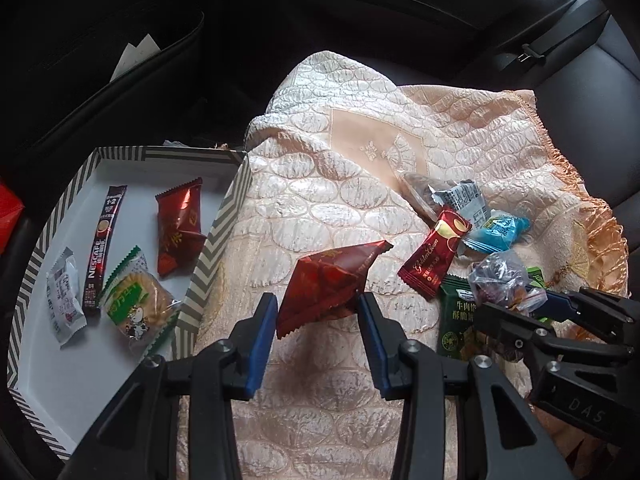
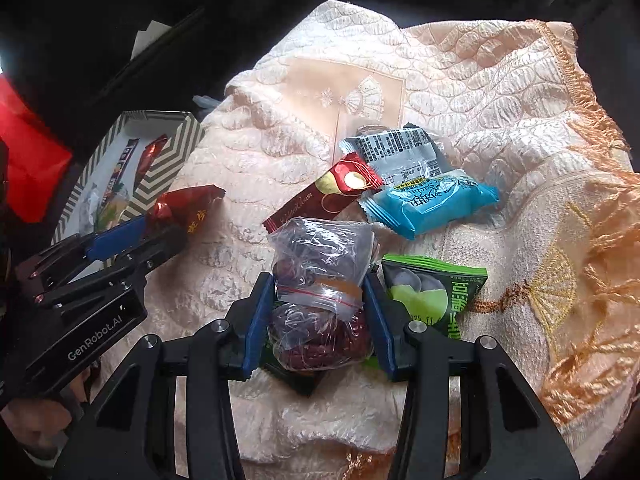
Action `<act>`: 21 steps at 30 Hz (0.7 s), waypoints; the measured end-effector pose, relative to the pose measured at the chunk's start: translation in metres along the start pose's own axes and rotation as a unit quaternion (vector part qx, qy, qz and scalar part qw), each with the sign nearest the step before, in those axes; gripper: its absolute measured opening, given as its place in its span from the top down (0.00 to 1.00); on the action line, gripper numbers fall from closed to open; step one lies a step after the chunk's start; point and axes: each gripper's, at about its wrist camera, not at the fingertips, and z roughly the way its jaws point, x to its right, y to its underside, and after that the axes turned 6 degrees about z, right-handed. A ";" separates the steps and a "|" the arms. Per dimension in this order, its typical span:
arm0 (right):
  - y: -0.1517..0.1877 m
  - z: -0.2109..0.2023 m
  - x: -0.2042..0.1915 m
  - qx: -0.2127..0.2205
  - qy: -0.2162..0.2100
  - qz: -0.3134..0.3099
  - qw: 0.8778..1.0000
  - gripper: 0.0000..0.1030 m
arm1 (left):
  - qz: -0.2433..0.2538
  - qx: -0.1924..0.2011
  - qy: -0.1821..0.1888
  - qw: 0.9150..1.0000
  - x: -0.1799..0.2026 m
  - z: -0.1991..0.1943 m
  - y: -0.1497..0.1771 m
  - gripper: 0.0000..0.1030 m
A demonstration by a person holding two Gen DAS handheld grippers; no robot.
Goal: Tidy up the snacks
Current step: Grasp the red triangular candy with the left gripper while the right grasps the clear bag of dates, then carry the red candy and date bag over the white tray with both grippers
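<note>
Snacks: left claw [image 1: 316, 312] grips red packet [image 1: 324, 288] by one corner; may slip before box [image 1: 208, 240]. Right claw [image 2: 318, 312] squeezes clear bag [image 2: 320, 280]; may snag green packet [image 2: 436, 292].

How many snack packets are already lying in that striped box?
4, all on the striped box's white floor: a white packet nearest its outer wall, a Nescafe stick, a green-edged biscuit pack, and a dark red packet. None seems hidden.

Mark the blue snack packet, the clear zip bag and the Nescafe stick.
blue snack packet [image 2: 434, 208], right wrist view, middle of the wrapper face
clear zip bag [image 2: 320, 300], right wrist view, by its red zip strip
Nescafe stick [image 1: 103, 248], left wrist view, mid-length of the sachet
</note>
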 end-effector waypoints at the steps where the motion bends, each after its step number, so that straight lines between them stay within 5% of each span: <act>1: 0.000 -0.004 -0.005 0.006 -0.002 -0.002 1.000 0.57 | 0.000 0.004 -0.003 1.000 -0.002 -0.004 0.001 0.57; 4: 0.002 -0.016 -0.014 0.018 -0.007 -0.010 1.000 0.57 | -0.001 0.013 -0.003 1.000 -0.010 -0.016 0.001 0.67; 5: 0.002 -0.019 -0.018 0.022 -0.010 -0.012 1.000 0.57 | -0.003 0.015 -0.007 1.000 -0.012 -0.019 0.002 0.84; 14: 0.008 -0.026 -0.035 0.024 -0.011 -0.022 0.999 0.57 | -0.029 -0.019 0.008 0.999 -0.035 -0.004 0.017 0.85; 19: 0.011 -0.024 -0.024 0.019 -0.014 -0.009 1.000 0.57 | -0.029 -0.028 0.020 0.999 -0.034 0.003 0.013 0.77; 21: 0.011 -0.022 -0.019 0.016 -0.021 0.001 1.000 0.57 | -0.018 -0.032 0.018 0.999 -0.029 0.009 0.010 0.55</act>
